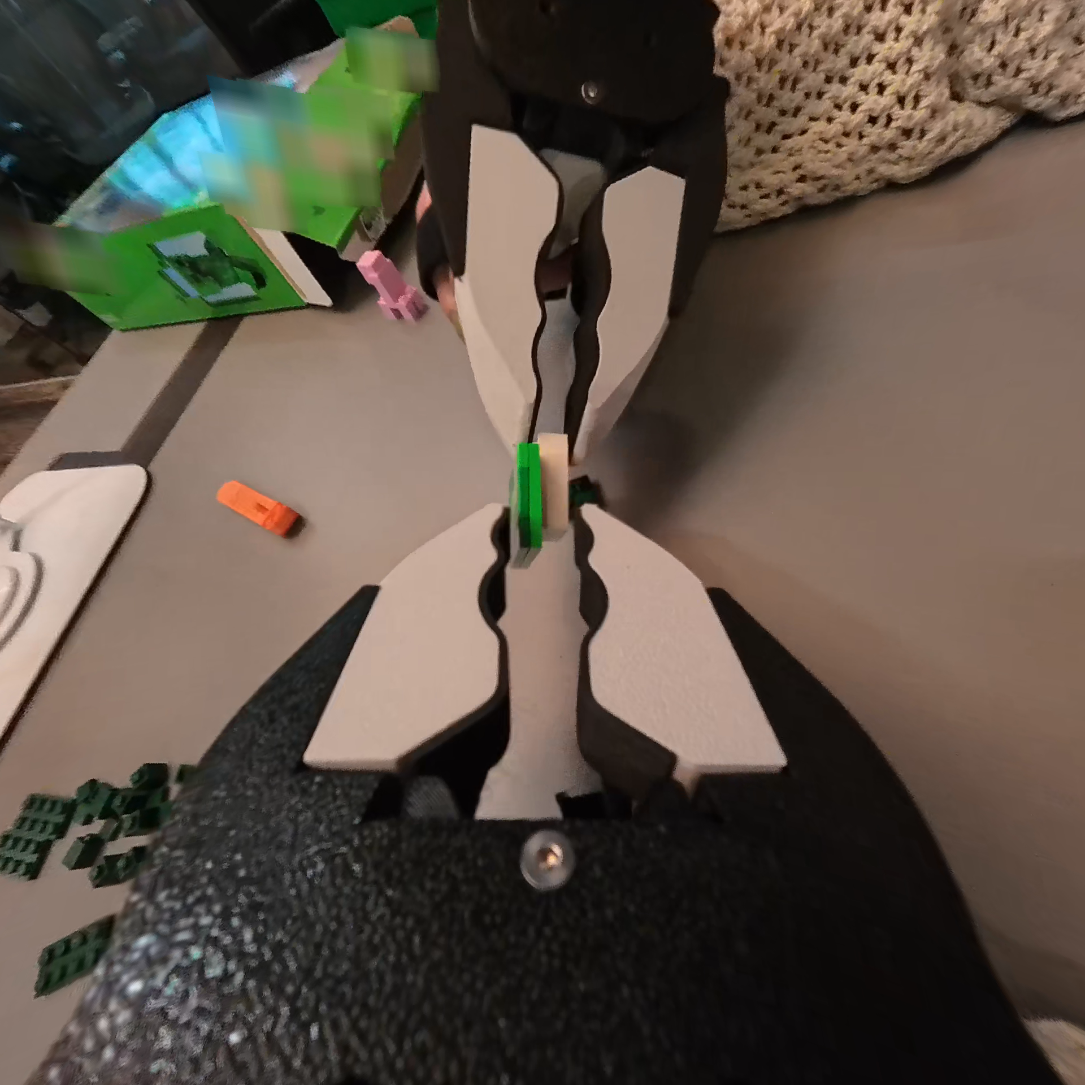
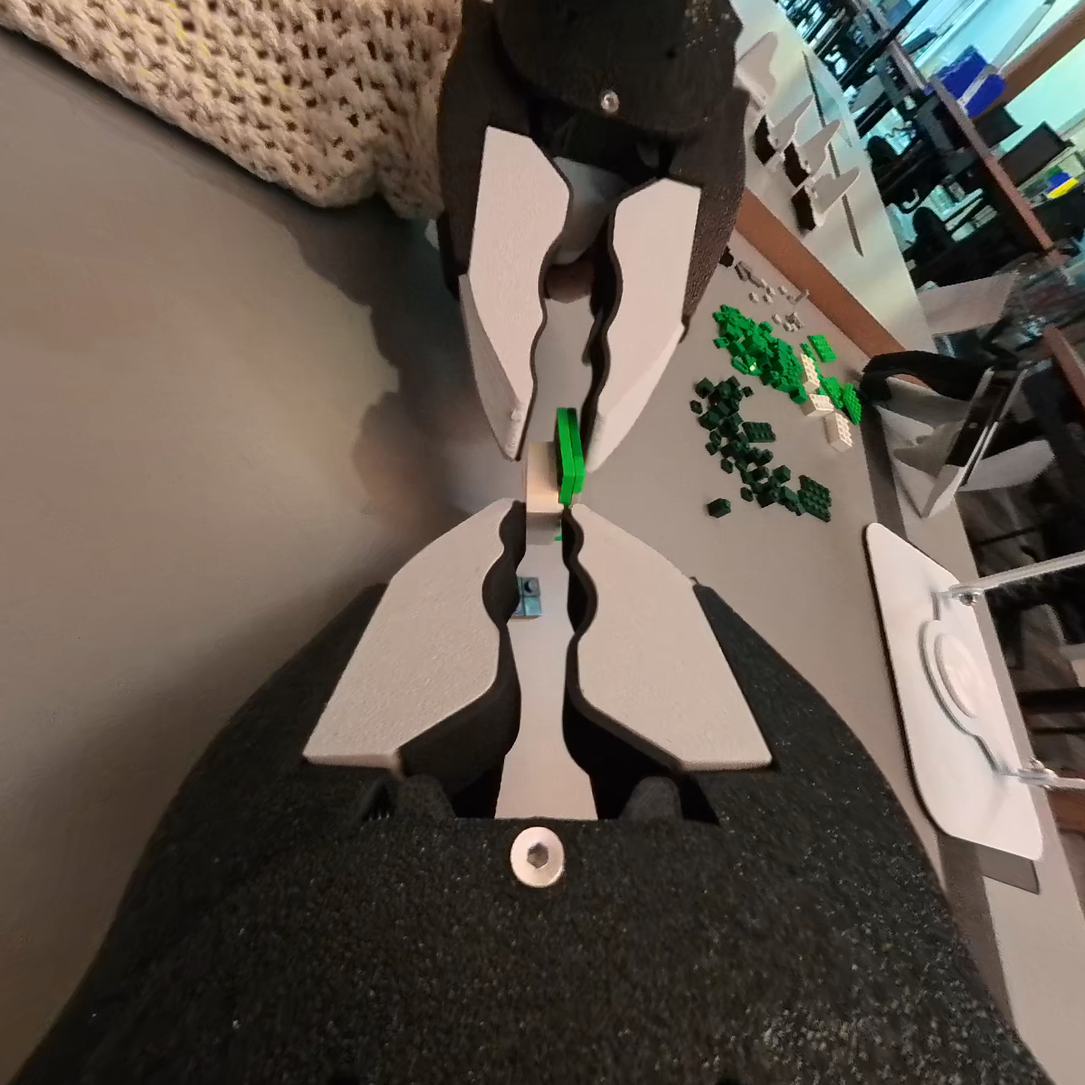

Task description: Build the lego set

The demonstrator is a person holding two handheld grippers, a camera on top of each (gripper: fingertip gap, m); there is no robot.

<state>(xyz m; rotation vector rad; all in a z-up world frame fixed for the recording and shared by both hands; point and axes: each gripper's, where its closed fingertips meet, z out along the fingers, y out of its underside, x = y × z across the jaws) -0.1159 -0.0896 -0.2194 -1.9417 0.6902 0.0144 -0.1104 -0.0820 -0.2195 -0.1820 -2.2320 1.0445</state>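
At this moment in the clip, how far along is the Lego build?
Early, it looks. Done: only a pink figure stands assembled by the green box. In hand: both grippers, left and right, meet tip to tip, jaws closed on a bright green plate against a white brick. Left: loose piles of dark green bricks and bright green bricks remain unused on the table.

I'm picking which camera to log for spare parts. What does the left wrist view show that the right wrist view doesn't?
Only the left wrist view: an orange piece, a pink figure and a green box.

Only the right wrist view: the bright green brick pile, white bricks and a small blue-grey piece on the table.

Both: the left gripper and right gripper meeting tip to tip, shut on the same green and white assembly, plus dark green bricks, the grey table and a knitted sleeve.
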